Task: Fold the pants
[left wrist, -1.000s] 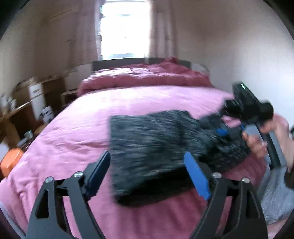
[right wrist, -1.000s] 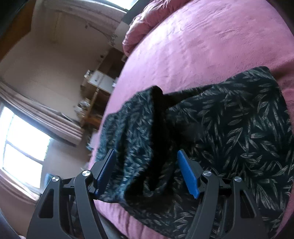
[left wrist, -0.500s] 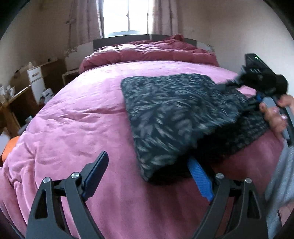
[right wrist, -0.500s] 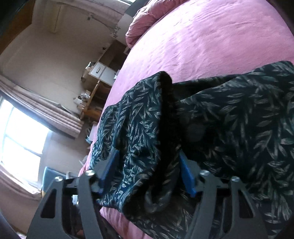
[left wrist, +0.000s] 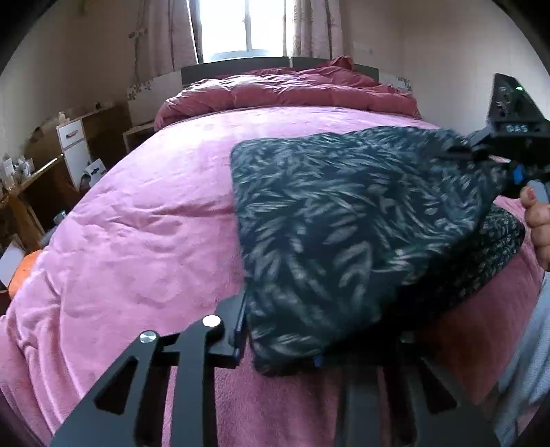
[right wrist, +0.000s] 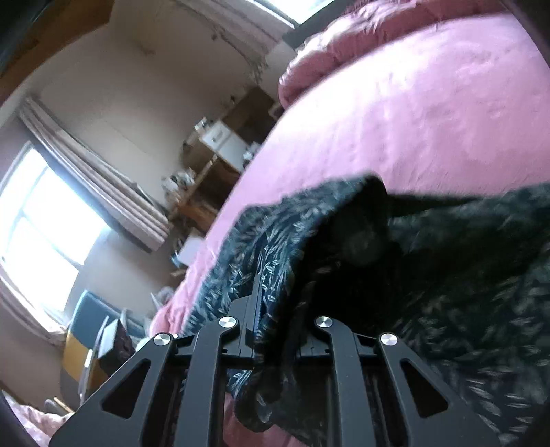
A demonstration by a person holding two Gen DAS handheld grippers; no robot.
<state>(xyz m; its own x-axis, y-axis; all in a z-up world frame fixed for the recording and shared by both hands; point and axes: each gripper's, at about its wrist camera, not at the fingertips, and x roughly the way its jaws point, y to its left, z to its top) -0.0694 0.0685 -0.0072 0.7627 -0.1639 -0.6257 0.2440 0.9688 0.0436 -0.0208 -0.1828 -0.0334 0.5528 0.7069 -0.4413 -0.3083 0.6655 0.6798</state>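
Observation:
The pants (left wrist: pixel 350 220) are dark with a pale leaf print, folded on the pink bed cover (left wrist: pixel 144 240). My left gripper (left wrist: pixel 280 338) is shut on their near corner, the cloth draped over its right finger. My right gripper (right wrist: pixel 280 330) is shut on a bunched edge of the pants (right wrist: pixel 447 292); it also shows in the left wrist view (left wrist: pixel 512 172) at the pants' far right corner, holding the top layer lifted above the lower layer.
A crumpled dark-pink duvet (left wrist: pixel 285 89) lies at the head of the bed under a window (left wrist: pixel 240 24). A wooden desk and white drawers (left wrist: pixel 72 144) stand left of the bed. An orange object (left wrist: pixel 20 271) sits at the bed's left edge.
Both grippers have closed on the pants. The top layer has risen off the bed and stretches between them.

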